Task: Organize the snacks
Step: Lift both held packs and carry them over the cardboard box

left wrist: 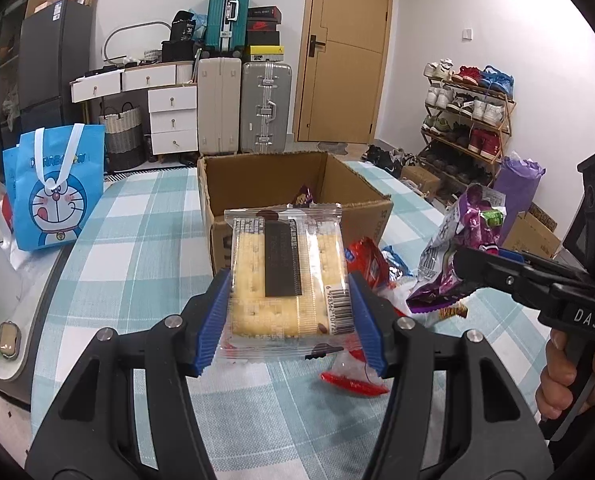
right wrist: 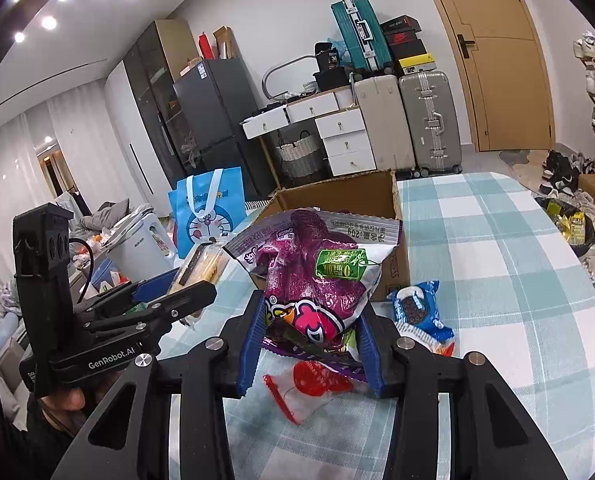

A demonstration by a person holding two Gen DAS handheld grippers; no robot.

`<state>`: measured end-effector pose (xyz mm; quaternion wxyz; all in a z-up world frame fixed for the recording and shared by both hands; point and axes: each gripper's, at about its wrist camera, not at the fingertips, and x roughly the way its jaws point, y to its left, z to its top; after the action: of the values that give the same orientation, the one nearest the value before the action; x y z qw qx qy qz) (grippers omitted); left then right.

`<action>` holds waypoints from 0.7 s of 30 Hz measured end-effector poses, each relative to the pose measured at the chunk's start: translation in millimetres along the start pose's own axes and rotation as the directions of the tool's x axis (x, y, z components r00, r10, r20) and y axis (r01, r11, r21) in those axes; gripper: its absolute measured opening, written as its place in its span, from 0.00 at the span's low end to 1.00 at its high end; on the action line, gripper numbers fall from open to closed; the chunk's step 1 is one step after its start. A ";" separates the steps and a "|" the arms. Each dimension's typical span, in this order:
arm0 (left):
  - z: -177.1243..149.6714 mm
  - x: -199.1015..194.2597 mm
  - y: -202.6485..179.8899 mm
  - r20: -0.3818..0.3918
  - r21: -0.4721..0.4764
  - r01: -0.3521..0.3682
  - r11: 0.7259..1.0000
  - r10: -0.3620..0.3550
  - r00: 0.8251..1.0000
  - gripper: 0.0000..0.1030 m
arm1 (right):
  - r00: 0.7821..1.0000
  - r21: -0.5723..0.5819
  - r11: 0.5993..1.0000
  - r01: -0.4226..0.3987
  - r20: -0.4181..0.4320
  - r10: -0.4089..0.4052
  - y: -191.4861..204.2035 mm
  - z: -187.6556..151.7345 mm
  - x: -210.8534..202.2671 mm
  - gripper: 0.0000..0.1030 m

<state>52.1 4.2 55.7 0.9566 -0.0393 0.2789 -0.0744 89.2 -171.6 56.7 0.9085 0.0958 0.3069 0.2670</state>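
My left gripper (left wrist: 289, 320) is shut on a clear pack of crackers (left wrist: 285, 276) with a black label, held above the table just in front of the open cardboard box (left wrist: 257, 176). My right gripper (right wrist: 311, 344) is shut on a purple snack bag (right wrist: 313, 276), held up to the right of the box (right wrist: 337, 196); the bag also shows in the left wrist view (left wrist: 461, 256). A red and clear packet (right wrist: 313, 388) lies on the table under the right gripper. A blue cookie pack (right wrist: 417, 312) lies beside the box. A purple wrapper (left wrist: 303, 196) shows inside the box.
The table has a teal checked cloth (left wrist: 137, 240). A blue Doraemon bag (left wrist: 53, 188) stands at the table's left edge. A white kettle (right wrist: 141, 248) is beyond it. Suitcases, drawers, a door and a shoe rack (left wrist: 469, 120) line the room behind.
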 end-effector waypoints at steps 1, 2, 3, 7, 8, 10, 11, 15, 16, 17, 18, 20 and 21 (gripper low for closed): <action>4.1 0.9 1.3 0.002 -0.003 0.002 1.000 -0.002 1.000 0.53 | 1.000 -0.004 1.000 0.002 0.002 -0.002 0.9 2.2 0.4 0.42; 7.9 1.7 2.4 0.004 -0.006 0.004 1.000 -0.004 1.000 0.53 | 1.000 -0.009 1.000 0.005 0.004 -0.005 1.8 4.2 1.0 0.42; 12.1 2.4 2.9 0.008 -0.009 0.005 1.000 -0.005 1.000 0.53 | 1.000 -0.013 1.000 0.008 0.004 -0.008 2.3 5.8 2.1 0.42; 28.1 3.1 3.6 0.015 -0.005 0.009 1.000 -0.009 1.000 0.53 | 1.000 -0.012 1.000 0.018 0.015 -0.018 4.2 16.6 5.0 0.42; 31.0 4.0 4.1 0.016 -0.003 0.010 1.000 -0.010 1.000 0.53 | 1.000 -0.011 1.000 0.020 0.019 -0.019 4.0 19.0 5.6 0.42; 38.6 4.5 4.2 0.023 0.005 0.007 1.000 -0.007 1.000 0.53 | 0.999 -0.010 1.000 0.028 0.027 -0.028 4.9 24.1 6.4 0.42; 42.3 5.4 4.2 0.024 0.007 0.008 1.000 -0.009 1.000 0.53 | 0.999 -0.008 0.999 0.031 0.029 -0.031 4.9 26.9 7.1 0.42; 57.7 11.2 6.4 0.023 0.006 0.016 1.000 -0.016 1.000 0.53 | 0.998 0.008 0.999 0.049 0.045 -0.049 3.6 38.7 10.9 0.42; 61.3 13.6 7.2 0.019 0.004 0.018 1.000 -0.018 1.000 0.53 | 0.998 0.011 0.999 0.049 0.047 -0.050 2.6 41.4 12.5 0.42; 64.4 16.5 7.5 0.015 0.004 0.018 1.000 -0.018 1.000 0.53 | 0.997 0.015 0.999 0.049 0.050 -0.050 2.2 44.1 13.6 0.42; 68.1 19.7 8.4 0.009 0.003 0.017 1.000 -0.017 1.000 0.53 | 0.997 0.019 0.999 0.048 0.056 -0.049 1.7 47.4 14.9 0.42; 73.3 27.5 10.3 -0.001 0.003 0.014 1.000 -0.014 1.000 0.53 | 0.997 0.023 0.999 0.046 0.059 -0.048 -0.2 52.6 18.2 0.42; 76.5 31.8 11.1 -0.006 0.004 0.012 1.000 -0.012 1.000 0.53 | 0.997 0.024 0.999 0.049 0.061 -0.050 -1.3 55.2 20.2 0.42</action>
<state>121.2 12.5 101.9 0.9554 -0.0390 0.2816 -0.0805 136.9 -162.3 89.8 0.9226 0.1068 0.2841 0.2380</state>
